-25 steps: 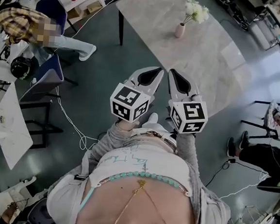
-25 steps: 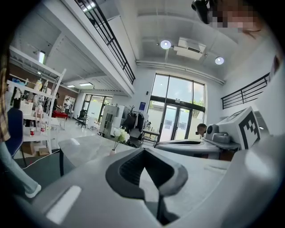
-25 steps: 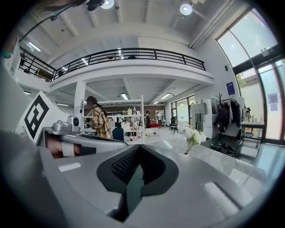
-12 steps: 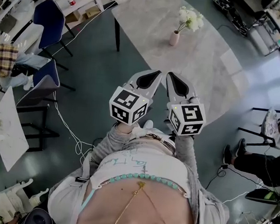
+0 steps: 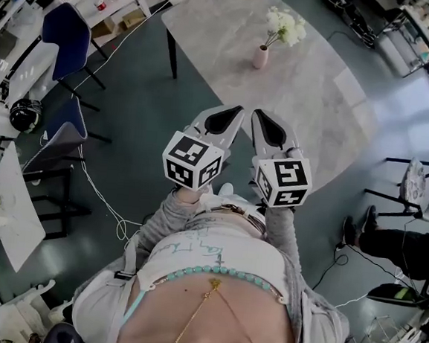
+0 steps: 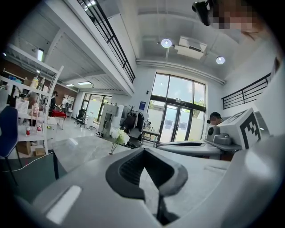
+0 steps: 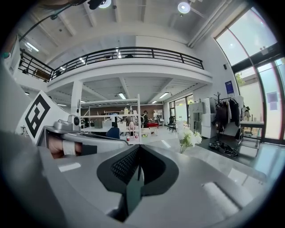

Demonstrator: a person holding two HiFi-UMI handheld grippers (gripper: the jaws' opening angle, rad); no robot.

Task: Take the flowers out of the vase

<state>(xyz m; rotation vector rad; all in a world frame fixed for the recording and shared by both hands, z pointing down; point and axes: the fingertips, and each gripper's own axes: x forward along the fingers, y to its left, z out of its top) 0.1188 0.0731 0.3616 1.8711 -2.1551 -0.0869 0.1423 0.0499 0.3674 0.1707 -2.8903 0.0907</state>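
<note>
1. Fingers of the left gripper are pressed together with nothing between them. Those of the right gripper are likewise closed and empty.
2. Both tools are held side by side in front of the person's body, tips almost level and pointing toward the grey stone-patterned table.
3. Task items: the bunch of white flowers stands in the small pink narrow-necked vase, upright on that table and well apart from both grippers. No stem has been drawn.
4. Judged step in hand: the approach to the table, with no contact made.
5. Recommended practice:
   - Spread the jaws before reaching the vase, not at it.
   - Steady the vase body with one gripper; it looks slim and apt to tip.
   - Pinch the green stems just above the rim with the other, then lift straight up along the vase's axis.
6. Count:
   - Grippers: two.
   - Vases: one.
   - Bunches: one; the separate blooms are too small to number.
   - Tables bearing the vase: one.
   - Blue chairs to the left: two.
</note>
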